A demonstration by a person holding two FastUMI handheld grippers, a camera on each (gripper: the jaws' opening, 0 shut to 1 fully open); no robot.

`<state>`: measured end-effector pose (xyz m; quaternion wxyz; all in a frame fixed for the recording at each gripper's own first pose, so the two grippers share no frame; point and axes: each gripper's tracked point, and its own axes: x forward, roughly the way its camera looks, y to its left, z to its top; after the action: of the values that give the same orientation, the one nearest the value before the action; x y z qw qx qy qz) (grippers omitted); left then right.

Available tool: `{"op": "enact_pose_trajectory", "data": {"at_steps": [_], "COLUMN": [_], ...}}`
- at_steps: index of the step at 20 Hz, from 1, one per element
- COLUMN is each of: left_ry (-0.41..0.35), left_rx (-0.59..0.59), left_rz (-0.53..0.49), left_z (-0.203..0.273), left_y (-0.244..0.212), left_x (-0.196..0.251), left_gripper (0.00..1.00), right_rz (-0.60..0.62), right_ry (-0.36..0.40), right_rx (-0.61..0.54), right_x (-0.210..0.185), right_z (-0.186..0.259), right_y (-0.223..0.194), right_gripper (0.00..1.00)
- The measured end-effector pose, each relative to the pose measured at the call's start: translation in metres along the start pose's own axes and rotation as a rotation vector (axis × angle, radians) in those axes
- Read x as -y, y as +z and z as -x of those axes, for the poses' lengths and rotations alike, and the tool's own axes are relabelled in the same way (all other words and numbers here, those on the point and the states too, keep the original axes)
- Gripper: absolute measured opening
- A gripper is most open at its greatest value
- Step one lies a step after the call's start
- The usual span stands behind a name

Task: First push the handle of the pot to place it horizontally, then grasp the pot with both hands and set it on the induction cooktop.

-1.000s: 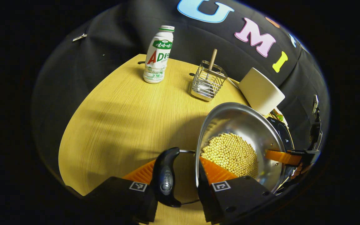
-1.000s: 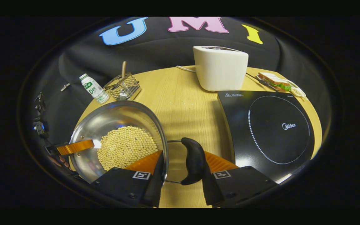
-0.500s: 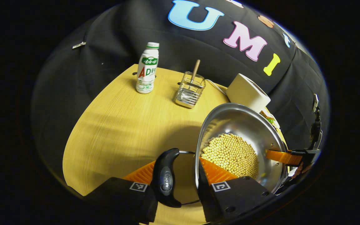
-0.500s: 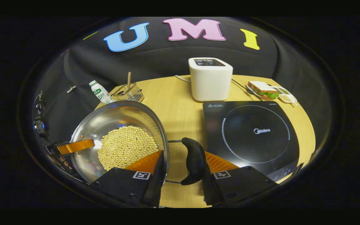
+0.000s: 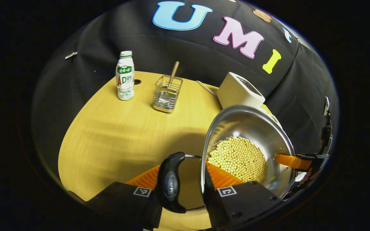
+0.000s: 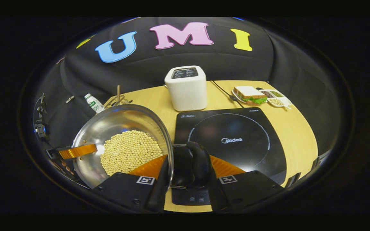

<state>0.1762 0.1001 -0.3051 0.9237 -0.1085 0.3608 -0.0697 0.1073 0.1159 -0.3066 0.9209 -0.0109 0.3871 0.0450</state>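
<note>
I hold the round steel pot of yellow beans (image 6: pixel 120 144) aloft, my left gripper (image 5: pixel 185 189) and right gripper (image 6: pixel 185 184) each pinching a side handle; the black induction cooktop (image 6: pixel 236 141) lies just ahead, and I judge only the set-down remains.

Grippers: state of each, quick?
Left gripper: shut on the pot, at rim and handle.
Right gripper: shut on the pot, opposite rim and handle.

Warm light falls from above on the bench (image 5: pixel 117 134), banded by soft shadows; booth surroundings stay dim. Glare marks the inner wall of the pot (image 6: pixel 101 128) and the cooktop (image 6: pixel 236 128). Focus is sharp centrally; fisheye distortion bends the bench edges.
</note>
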Motion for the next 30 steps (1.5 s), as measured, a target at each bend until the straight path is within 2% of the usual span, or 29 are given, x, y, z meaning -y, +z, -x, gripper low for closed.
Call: {"op": "enact_pose_trajectory", "data": {"at_steps": [9,15,25,30], "left_ry": [0.001,-0.004,-0.010,-0.004], "left_rx": [-0.019,-0.034,-0.043,-0.048], "left_rz": [0.018,-0.016,-0.030,-0.023], "left_z": [-0.037,-0.064,-0.103,-0.117], "left_y": [-0.008,-0.001,0.003,0.000], "left_x": [0.091,0.138,0.194,0.203], "left_gripper": [0.59,0.60,0.60,0.59], "right_rz": [0.003,-0.037,-0.058,-0.070], "right_ry": [-0.002,-0.014,-0.023,-0.017], "right_rx": [0.001,-0.008,-0.016,-0.031], "right_x": [0.098,0.149,0.209,0.221], "right_z": [-0.003,-0.011,-0.028,-0.035], "right_y": [0.024,0.035,0.051,0.052], "right_gripper": [0.57,0.57,0.57,0.57]}}
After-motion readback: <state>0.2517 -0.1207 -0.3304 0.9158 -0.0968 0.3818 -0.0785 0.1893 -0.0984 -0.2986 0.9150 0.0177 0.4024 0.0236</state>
